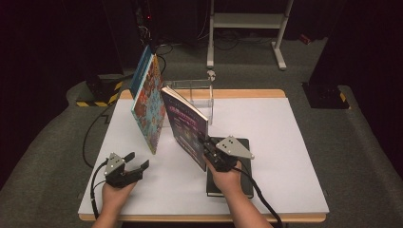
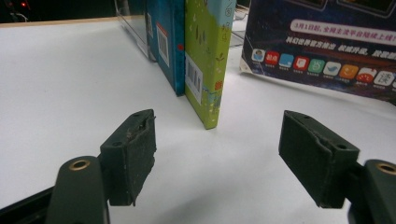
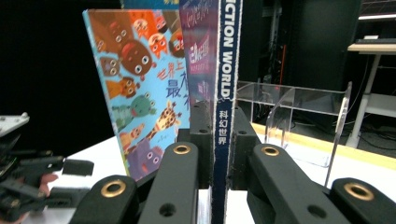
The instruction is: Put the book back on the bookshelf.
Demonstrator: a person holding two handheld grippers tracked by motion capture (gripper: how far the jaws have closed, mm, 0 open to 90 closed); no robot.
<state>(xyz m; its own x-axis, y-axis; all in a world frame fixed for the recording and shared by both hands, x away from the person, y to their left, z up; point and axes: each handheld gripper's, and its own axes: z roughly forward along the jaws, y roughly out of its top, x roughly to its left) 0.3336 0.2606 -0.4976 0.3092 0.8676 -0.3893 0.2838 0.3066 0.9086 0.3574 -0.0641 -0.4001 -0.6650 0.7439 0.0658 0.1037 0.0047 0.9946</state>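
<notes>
Dark-covered book point(image 1: 186, 127) stands tilted on its lower edge near the middle of the white surface point(image 1: 285, 142), its spine pinched between the pads of the right tongs point(image 1: 208, 144); the right gripper view shows both jaws pressed flat against that spine point(image 3: 226, 93). Just left of it, the colourful picture book point(image 1: 148, 107) leans up with a blue book point(image 1: 141, 71) behind it, close to the clear acrylic stand point(image 1: 199, 92). Left tongs point(image 1: 138, 161) hover near the front-left of the surface, jaws spread with nothing between them; a black notebook point(image 1: 237, 183) lies flat under the right hand point(image 1: 228, 179).
</notes>
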